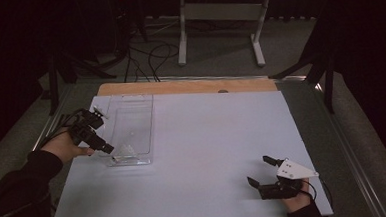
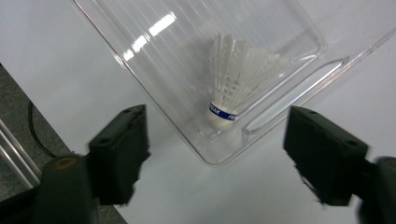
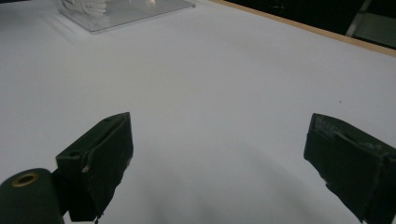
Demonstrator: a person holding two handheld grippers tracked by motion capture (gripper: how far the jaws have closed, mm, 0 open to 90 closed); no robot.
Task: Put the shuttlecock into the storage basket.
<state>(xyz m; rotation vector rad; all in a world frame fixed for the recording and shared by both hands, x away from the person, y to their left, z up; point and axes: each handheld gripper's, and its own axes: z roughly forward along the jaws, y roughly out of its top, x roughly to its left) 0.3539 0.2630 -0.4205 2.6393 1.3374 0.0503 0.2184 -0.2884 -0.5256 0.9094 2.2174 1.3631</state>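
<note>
We've got the left tool point(image 2: 217, 154) open and empty over the shuttlecock point(image 2: 233, 79) in the clear tray point(image 2: 140, 88), likely lining up a grab; right tool point(image 3: 219, 158) open, parked on the table point(image 3: 224, 84).

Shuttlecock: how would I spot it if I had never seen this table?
Find the clear plastic tray at the white table's left side. In its near corner lies the shuttlecock: white feathers, white cork tip, blue band, the tray's sole content.

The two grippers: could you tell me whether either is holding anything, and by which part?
Nothing is held. The left gripper is open near the shuttlecock in the clear tray; the right gripper is open.
</note>
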